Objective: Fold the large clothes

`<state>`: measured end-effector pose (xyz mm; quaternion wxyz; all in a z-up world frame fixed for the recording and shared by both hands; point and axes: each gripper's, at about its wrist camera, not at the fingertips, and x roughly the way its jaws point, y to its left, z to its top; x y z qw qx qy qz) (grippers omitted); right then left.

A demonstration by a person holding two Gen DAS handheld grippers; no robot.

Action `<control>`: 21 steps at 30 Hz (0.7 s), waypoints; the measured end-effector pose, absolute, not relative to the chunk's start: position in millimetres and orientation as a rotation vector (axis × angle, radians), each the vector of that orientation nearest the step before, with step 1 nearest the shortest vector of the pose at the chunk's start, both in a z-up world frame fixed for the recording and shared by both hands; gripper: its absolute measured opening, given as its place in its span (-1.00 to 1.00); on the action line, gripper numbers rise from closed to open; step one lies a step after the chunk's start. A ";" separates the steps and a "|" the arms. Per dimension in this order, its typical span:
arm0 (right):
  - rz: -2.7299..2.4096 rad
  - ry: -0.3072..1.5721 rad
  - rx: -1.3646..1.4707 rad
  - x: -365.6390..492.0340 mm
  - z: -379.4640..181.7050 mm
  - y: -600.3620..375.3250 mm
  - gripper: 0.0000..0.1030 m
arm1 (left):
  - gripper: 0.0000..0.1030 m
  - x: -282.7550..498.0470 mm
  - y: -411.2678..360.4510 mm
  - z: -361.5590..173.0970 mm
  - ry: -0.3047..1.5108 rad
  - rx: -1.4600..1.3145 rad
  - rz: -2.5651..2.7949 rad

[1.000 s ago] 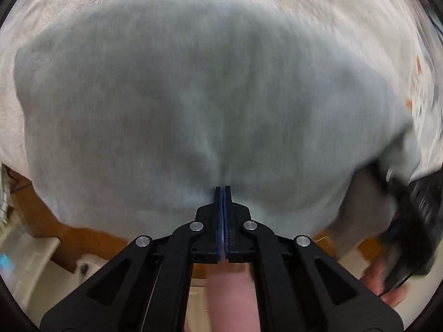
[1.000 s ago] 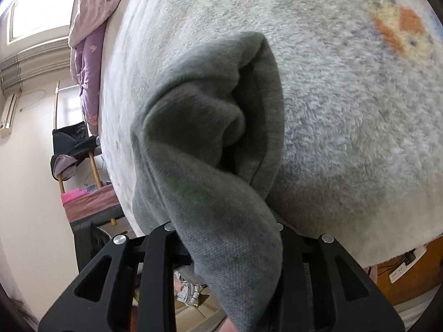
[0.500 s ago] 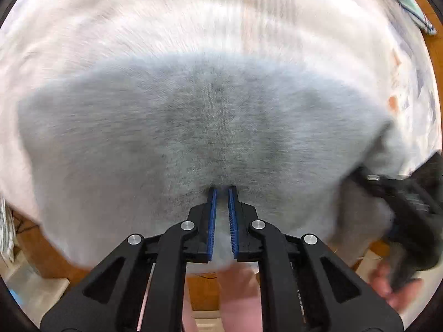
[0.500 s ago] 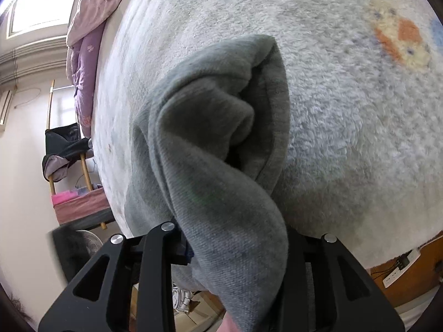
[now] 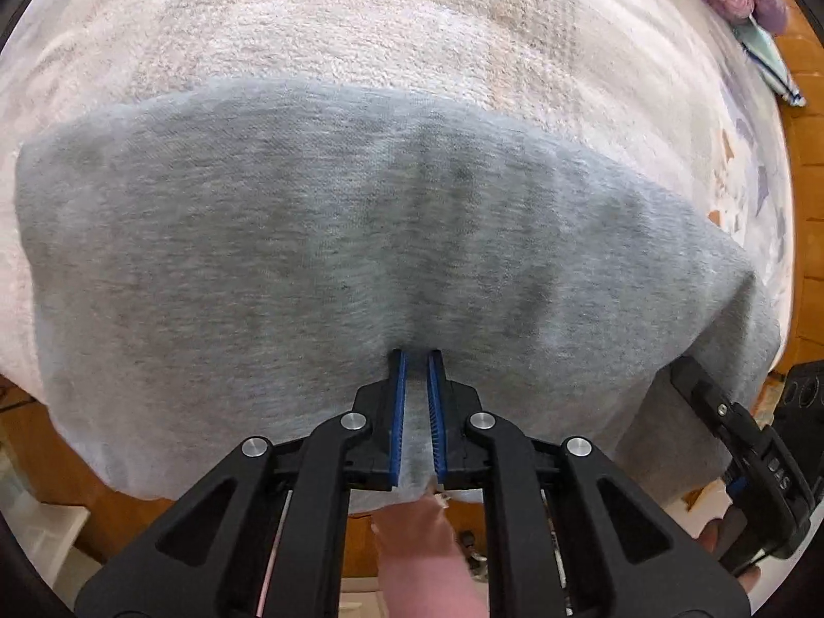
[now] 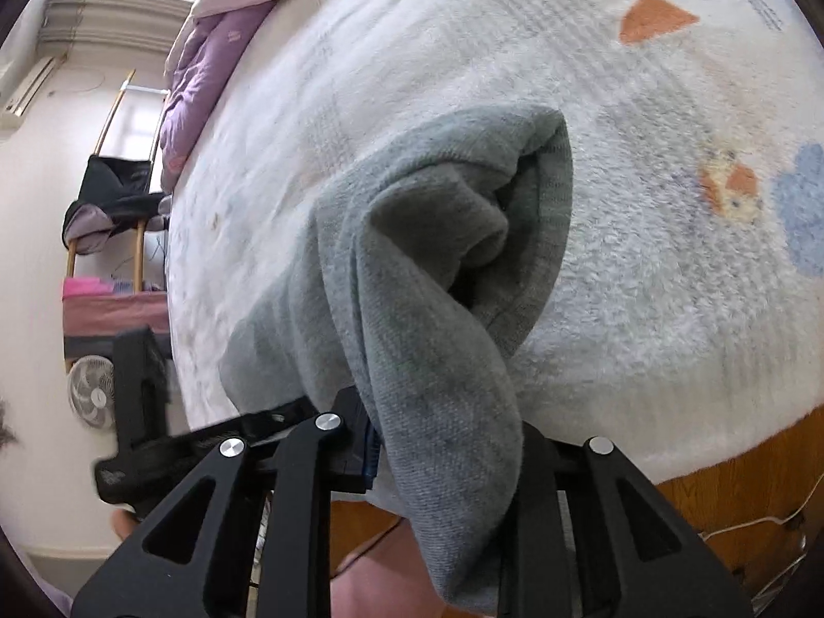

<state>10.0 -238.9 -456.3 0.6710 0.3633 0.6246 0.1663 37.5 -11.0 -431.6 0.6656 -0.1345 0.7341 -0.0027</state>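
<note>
With our left gripper (image 5: 416, 360) narrowly parted around the gray sweatshirt (image 5: 309, 257) and our right gripper (image 6: 438, 443) clamping its bunched end, we feared it sliding off the bed's (image 5: 360, 26) near edge.

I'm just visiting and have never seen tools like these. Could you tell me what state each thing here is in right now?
Grey garment: spread flat over the bed's edge, one end bunched up.
Left gripper: open, cloth between its blue pads.
Right gripper: draped in bunched cloth; open or shut cannot be told.
White blanket: lying under the garment.
Purple quilt: heaped at the bed's far end.
</note>
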 end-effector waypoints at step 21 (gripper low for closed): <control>0.509 1.391 0.673 26.1 -365.6 -165.3 -0.69 | -0.78 -11.8 1.0 -433.0 1.445 -0.392 -0.039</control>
